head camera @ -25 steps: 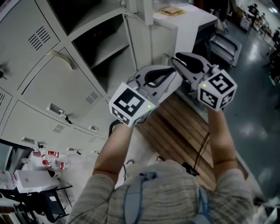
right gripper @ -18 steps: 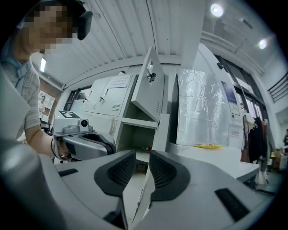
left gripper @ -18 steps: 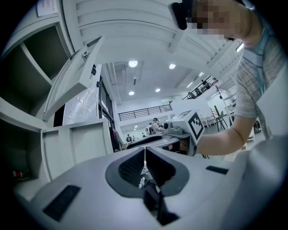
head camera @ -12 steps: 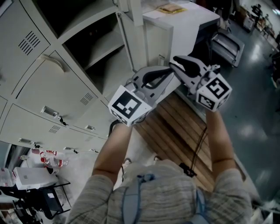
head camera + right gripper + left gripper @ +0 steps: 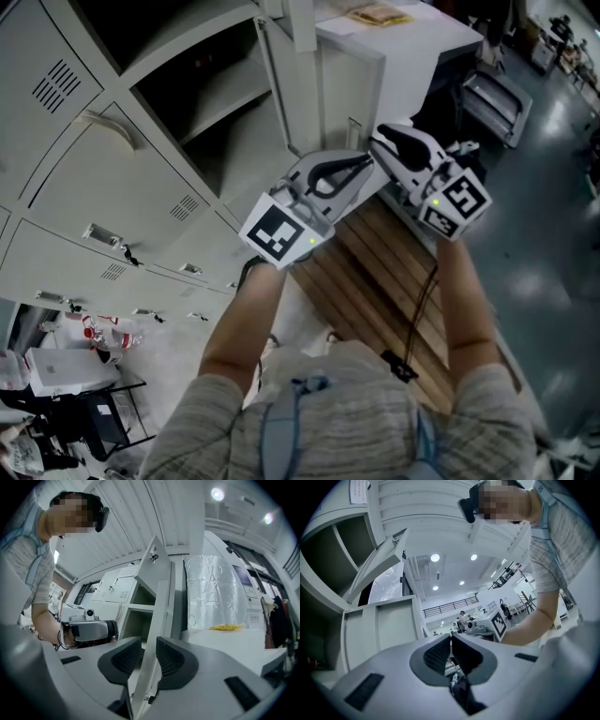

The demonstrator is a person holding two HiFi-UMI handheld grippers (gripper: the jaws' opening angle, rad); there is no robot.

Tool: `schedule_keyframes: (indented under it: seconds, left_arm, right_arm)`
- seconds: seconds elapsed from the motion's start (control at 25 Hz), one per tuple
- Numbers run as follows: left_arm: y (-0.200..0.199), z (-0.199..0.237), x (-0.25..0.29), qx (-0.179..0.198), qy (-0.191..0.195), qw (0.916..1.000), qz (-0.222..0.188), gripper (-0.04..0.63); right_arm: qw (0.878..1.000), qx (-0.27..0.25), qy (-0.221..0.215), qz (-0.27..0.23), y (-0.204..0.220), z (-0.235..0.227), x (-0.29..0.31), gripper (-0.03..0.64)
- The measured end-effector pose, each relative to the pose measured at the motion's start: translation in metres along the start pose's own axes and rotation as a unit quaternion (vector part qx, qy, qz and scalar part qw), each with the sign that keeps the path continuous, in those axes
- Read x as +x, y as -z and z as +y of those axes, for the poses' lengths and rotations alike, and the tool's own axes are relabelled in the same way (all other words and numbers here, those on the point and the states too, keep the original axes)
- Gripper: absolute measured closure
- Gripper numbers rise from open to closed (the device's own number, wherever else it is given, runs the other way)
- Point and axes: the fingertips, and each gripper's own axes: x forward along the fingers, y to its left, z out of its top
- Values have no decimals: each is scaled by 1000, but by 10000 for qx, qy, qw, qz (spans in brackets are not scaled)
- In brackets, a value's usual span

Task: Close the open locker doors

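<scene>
A: Where does the locker door (image 5: 158,602) stand?

B: Edge-on, up the middle of the right gripper view, well out from the lockers (image 5: 122,178). The right gripper (image 5: 149,640) has it. Its fingers (image 5: 174,660) are parted only by the panel's thickness. The pads look pressed to both faces, and the edge reaches deep between them.

A: And the other hand?

B: The left gripper (image 5: 450,638) carries nothing. Its fingers (image 5: 438,656) meet at the tips. In the head view it hovers just left of the right one, on the locker side of the door.

A: What is different from a second ago?

B: Little. In the head view both grippers sit slightly lower in the frame than they did, and the bank of lockers lies a touch further left. The right fingers keep the same spread. The door itself shows no swing that I can make out. The dark open compartments (image 5: 202,94) at the upper middle of the frame gape as wide as before.

A: So for the task?

B: I judge the grip is made but the closing has hardly begun. The next move calls for an arc towards the lockers, with the fingers following the hinge's sweep rather than dragging the thin edge sideways.

A: Anything after that?

B: Yes — a second door (image 5: 377,564), at the upper left of the left gripper view, also hangs open, so more than one remains to shut.
</scene>
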Motion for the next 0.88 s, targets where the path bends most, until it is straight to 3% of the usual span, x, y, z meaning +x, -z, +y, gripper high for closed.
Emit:
schedule_keyframes:
  seconds: [0.4, 0.88]
  left_arm:
    - [23, 1, -1, -169, -89, 9997, 120, 592]
    - [23, 9, -23, -294, -239, 9993, 58, 592]
  right_arm:
    - [9998, 114, 102, -132, 20, -2, 7, 538]
    - [9998, 91, -98, -173, 16, 17, 15, 538]
